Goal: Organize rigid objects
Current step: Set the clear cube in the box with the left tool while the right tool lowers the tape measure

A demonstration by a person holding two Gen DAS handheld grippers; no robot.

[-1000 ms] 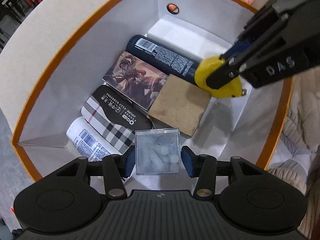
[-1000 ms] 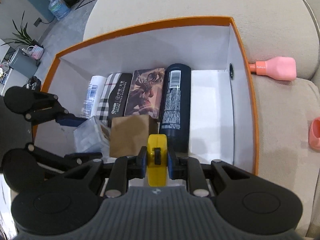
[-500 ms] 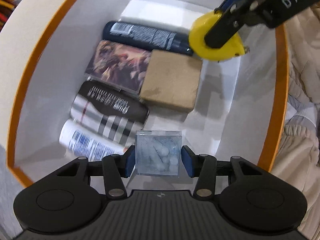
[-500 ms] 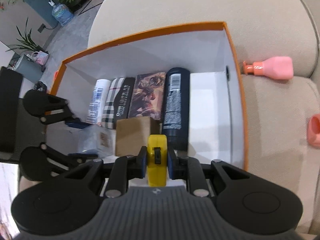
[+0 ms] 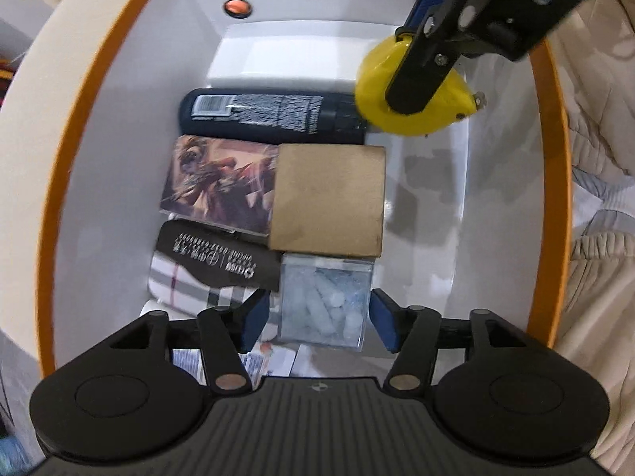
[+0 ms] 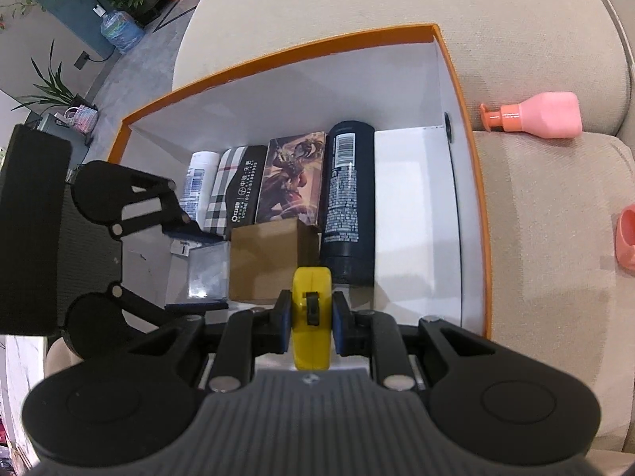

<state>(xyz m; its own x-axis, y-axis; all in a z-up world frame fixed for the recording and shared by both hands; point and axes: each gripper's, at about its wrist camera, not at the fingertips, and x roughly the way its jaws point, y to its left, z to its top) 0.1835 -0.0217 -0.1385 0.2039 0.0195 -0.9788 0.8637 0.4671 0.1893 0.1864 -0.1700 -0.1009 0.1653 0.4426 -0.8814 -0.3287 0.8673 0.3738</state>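
The left hand-held gripper (image 5: 315, 319) is standing spread around the clear box (image 5: 323, 303), its blue pads (image 5: 254, 317) off both side walls; the jaws have just been opening, so the box is sitting released on the floor of the orange box (image 5: 67, 150). In the left wrist view the clear box is at 6 o'clock, touching the brown box (image 5: 329, 200) just above it at 12 o'clock. To the brown box's 9 o'clock are lying the picture box (image 5: 220, 180) and, below that, the plaid case (image 5: 206, 273); the dark bottle (image 5: 270, 115) is lying across at its 12 o'clock. A white bottle (image 6: 198, 182) is resting at the far left of the row in the right wrist view.

The right hand-held gripper (image 6: 310, 319) is clamping the yellow tape (image 6: 311, 313) edge-on, hanging over the orange box near the dark bottle's cap end. The bare white floor (image 6: 416, 206) is lying at 1 o'clock from it.

Risks, as I judge them: the left pads are sitting close to the clear box and the plaid case, so a tilted lift could snag and drag either out of line. The tape is round, so once released on edge it could roll. Lowered too near the dark bottle, it could nudge that bottle. A pink bottle (image 6: 535, 117) is lying outside on the sofa (image 6: 555, 206).
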